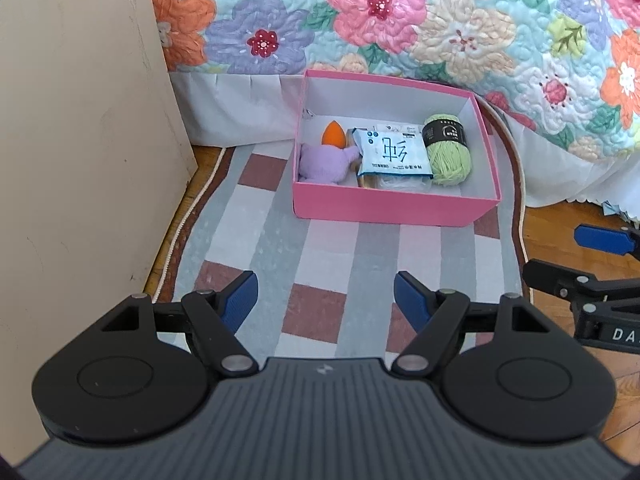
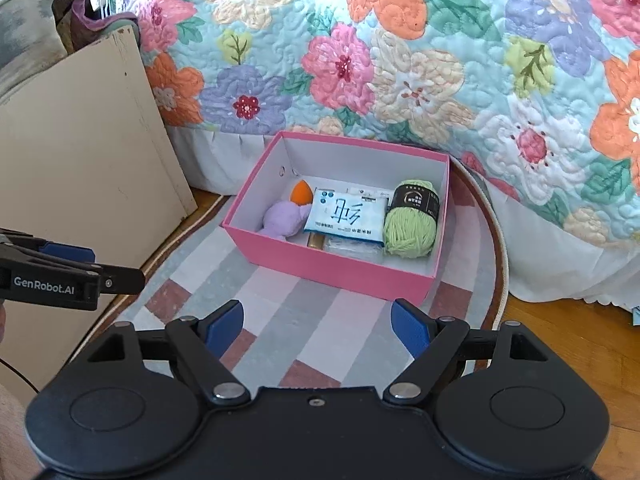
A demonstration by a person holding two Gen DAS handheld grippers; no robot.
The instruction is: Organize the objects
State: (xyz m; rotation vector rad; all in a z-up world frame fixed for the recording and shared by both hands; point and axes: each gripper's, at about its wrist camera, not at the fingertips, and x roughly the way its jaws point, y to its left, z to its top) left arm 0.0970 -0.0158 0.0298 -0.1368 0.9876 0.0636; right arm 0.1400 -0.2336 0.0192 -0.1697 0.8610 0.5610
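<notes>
A pink box [image 1: 384,206] [image 2: 320,268] stands on a checked rug [image 1: 320,256] [image 2: 288,312] by the bed. Inside lie a purple plush toy [image 1: 324,162] [image 2: 282,220], an orange teardrop sponge [image 1: 333,135] [image 2: 302,193], a white-blue tissue pack [image 1: 394,154] [image 2: 346,216] over a clear packet, and a green yarn ball [image 1: 448,152] [image 2: 410,226]. My left gripper [image 1: 325,300] is open and empty over the rug, short of the box. My right gripper [image 2: 318,326] is open and empty, also short of the box. Each gripper shows at the edge of the other's view.
A flowered quilt [image 1: 400,20] [image 2: 400,60] hangs over the bed behind the box. A beige board [image 1: 80,140] [image 2: 80,140] stands at the left. Wooden floor [image 2: 568,344] lies right of the rug.
</notes>
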